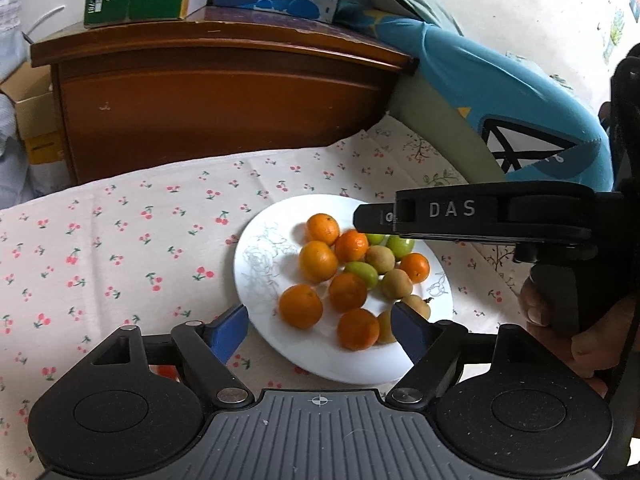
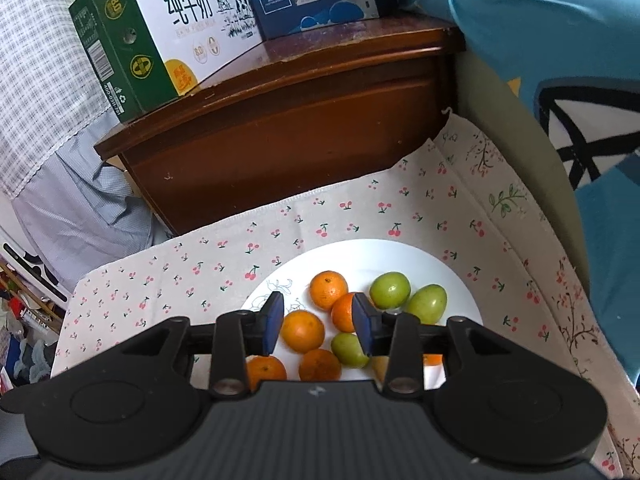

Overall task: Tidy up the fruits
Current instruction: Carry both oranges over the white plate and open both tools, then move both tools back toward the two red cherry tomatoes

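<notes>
Where heaped, glossy oranges, green fruits.

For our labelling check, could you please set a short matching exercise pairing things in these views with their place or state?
1. oranges
2. milk carton
3. left gripper
4. tablecloth

a. open, empty
b. under the plate
c. on the plate
d. on the wooden cabinet

Pairs: 1-c, 2-d, 3-a, 4-b

Fruit-laden white plate on cherry-print cloth
</notes>
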Demonstrator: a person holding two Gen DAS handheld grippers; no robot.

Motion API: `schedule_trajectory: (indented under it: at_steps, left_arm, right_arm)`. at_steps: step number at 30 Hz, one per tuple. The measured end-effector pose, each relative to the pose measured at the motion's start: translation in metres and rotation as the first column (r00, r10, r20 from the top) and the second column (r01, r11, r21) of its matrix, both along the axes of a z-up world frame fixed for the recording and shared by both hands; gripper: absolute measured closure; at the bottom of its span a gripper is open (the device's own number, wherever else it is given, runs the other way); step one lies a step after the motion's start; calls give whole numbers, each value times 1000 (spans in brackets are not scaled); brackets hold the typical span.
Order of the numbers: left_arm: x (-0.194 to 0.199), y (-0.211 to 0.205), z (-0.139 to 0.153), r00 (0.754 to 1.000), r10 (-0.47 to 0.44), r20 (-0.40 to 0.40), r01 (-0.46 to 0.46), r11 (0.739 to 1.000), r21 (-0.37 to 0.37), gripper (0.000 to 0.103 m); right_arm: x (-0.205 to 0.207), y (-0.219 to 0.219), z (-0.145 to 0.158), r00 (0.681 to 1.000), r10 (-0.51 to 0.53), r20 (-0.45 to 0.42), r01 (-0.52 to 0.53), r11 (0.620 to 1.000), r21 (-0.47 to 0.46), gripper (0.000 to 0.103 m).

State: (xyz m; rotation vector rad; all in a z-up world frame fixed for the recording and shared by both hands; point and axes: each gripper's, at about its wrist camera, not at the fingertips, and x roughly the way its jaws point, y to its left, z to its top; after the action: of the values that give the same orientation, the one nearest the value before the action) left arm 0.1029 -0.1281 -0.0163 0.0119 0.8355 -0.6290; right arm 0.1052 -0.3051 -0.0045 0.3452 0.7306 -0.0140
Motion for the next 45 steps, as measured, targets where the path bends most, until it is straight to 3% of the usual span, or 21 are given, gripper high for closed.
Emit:
schedule_trajectory:
  at_steps: [17, 25, 34, 45]
  left_arm:
    - [-12, 24, 12, 999, 38, 26, -39, 998, 42, 24]
    - [-9, 73, 15, 992, 129, 7, -129, 990, 51, 23]
    - [0, 128, 15, 970, 241, -21, -241, 971, 10, 23]
    - [7, 146, 2, 955, 290, -62, -291, 957, -15, 26]
  right_arm:
    - [-25, 18, 17, 999, -15, 40, 16, 1000, -21, 64]
    - [-49, 32, 22, 998, 8, 54, -6, 1000, -26, 63]
    - [-69, 74, 4, 989, 145, -3, -145, 989, -24, 63]
    - [-63, 132, -34, 935, 342, -96, -351, 931, -103, 63]
